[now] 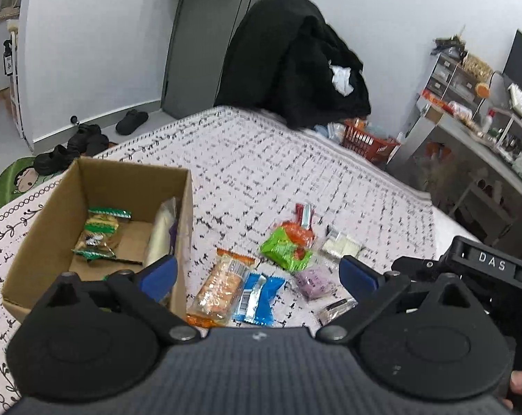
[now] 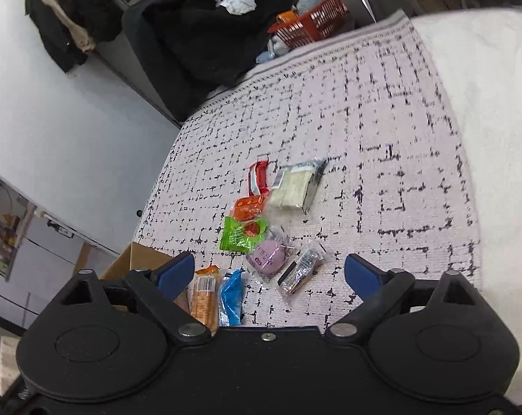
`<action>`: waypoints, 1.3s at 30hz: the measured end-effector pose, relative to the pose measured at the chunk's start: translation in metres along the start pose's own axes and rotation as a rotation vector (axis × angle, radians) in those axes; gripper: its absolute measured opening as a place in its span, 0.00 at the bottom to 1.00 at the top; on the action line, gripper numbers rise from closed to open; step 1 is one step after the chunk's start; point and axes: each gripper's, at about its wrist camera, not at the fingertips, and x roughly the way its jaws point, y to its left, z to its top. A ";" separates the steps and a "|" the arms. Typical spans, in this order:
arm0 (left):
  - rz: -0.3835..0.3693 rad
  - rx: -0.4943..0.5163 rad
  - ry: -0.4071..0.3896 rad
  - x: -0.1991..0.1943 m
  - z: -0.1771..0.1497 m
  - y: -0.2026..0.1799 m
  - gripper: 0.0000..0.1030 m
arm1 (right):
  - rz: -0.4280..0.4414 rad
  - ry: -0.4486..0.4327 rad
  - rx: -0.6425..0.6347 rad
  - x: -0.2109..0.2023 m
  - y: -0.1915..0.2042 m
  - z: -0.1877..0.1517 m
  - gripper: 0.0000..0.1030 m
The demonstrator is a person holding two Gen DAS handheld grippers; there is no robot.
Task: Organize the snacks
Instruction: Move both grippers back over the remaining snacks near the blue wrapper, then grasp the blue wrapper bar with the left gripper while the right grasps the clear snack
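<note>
Cardboard box point(image 1: 98, 186) is sitting open on the patterned bedspread point(image 1: 295, 159), holding a green-trimmed biscuit packet point(image 1: 100, 233) and a pale packet point(image 1: 162, 235) leaning against its right wall. Loose snacks are lying just beside it: an orange cracker pack point(image 1: 219, 282), a blue wrapper point(image 1: 257, 294), a green packet point(image 1: 285, 247) and a purple one point(image 1: 313, 282). Further back, an orange basket point(image 1: 368, 141) is showing contents too blurred to identify. Both the left gripper point(image 1: 257, 273) and right gripper point(image 2: 268, 273) are hanging wide apart, gripping nothing.
</note>
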 end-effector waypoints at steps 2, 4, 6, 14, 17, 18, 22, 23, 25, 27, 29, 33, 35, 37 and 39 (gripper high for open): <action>-0.003 -0.002 0.020 0.009 -0.003 -0.004 0.91 | 0.010 0.029 0.027 0.008 -0.006 0.001 0.84; 0.001 0.007 0.033 0.016 -0.007 -0.009 0.84 | 0.026 0.057 0.056 0.015 -0.012 0.001 0.77; -0.002 0.017 0.039 0.023 -0.011 -0.013 0.79 | 0.044 0.086 0.085 0.023 -0.018 0.001 0.71; 0.002 0.007 0.111 0.061 -0.024 -0.024 0.59 | 0.066 0.172 0.144 0.051 -0.033 0.003 0.53; 0.021 0.005 0.124 0.075 -0.027 -0.026 0.59 | 0.069 0.197 0.149 0.060 -0.038 0.002 0.49; 0.025 0.001 0.132 0.080 -0.028 -0.026 0.59 | 0.067 0.204 0.155 0.062 -0.040 0.003 0.48; 0.043 -0.012 0.162 0.096 -0.032 -0.023 0.57 | 0.065 0.228 0.170 0.073 -0.045 0.003 0.45; 0.046 -0.011 0.166 0.099 -0.033 -0.023 0.57 | 0.069 0.228 0.168 0.075 -0.045 0.003 0.45; 0.051 -0.014 0.177 0.106 -0.035 -0.023 0.57 | 0.073 0.228 0.161 0.077 -0.044 0.004 0.44; 0.062 -0.015 0.185 0.111 -0.037 -0.023 0.57 | 0.080 0.228 0.160 0.079 -0.045 0.004 0.44; 0.075 -0.017 0.190 0.116 -0.039 -0.022 0.57 | 0.083 0.227 0.158 0.084 -0.045 0.005 0.42; 0.104 0.003 0.177 0.123 -0.038 -0.023 0.57 | 0.088 0.226 0.141 0.088 -0.044 0.008 0.40; 0.114 0.000 0.182 0.127 -0.038 -0.022 0.57 | 0.091 0.227 0.132 0.090 -0.043 0.007 0.40; 0.113 -0.011 0.189 0.130 -0.039 -0.020 0.57 | 0.094 0.227 0.126 0.092 -0.043 0.008 0.40; 0.117 -0.005 0.193 0.131 -0.041 -0.020 0.57 | 0.094 0.227 0.120 0.096 -0.041 0.008 0.39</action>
